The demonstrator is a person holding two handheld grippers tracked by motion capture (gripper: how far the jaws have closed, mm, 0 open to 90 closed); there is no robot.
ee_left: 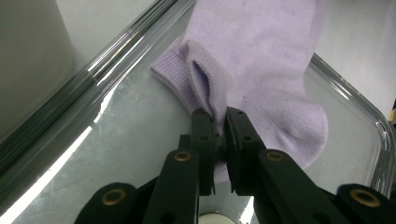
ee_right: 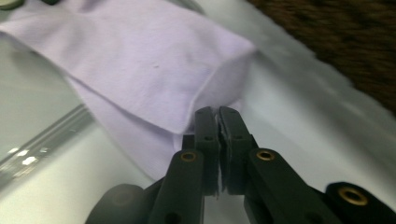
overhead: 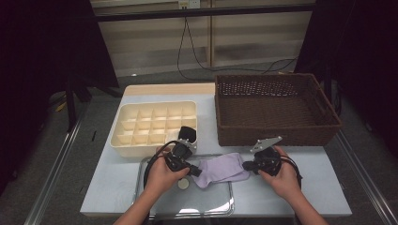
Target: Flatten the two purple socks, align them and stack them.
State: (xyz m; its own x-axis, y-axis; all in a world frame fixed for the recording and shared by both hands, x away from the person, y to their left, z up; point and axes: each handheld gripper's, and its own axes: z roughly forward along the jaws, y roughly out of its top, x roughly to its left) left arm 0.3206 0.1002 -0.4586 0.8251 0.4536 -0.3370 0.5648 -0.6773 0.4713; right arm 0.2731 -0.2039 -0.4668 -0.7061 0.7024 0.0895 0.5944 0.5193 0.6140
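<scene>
Flat, pale lilac sock (overhead: 221, 169) lies partly on tray (overhead: 206, 206).

Grey floor (overhead: 56, 154); pale slatted wall (overhead: 253, 37) with trailing black cable (overhead: 185, 51); dark room sides.

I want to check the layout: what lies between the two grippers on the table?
In the high view, the purple sock stretches between the left gripper and the right gripper, each pinching one end.

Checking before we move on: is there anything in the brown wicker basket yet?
No, the basket shows a bare woven bottom, and the purple sock lies on the tray in front of it.
</scene>
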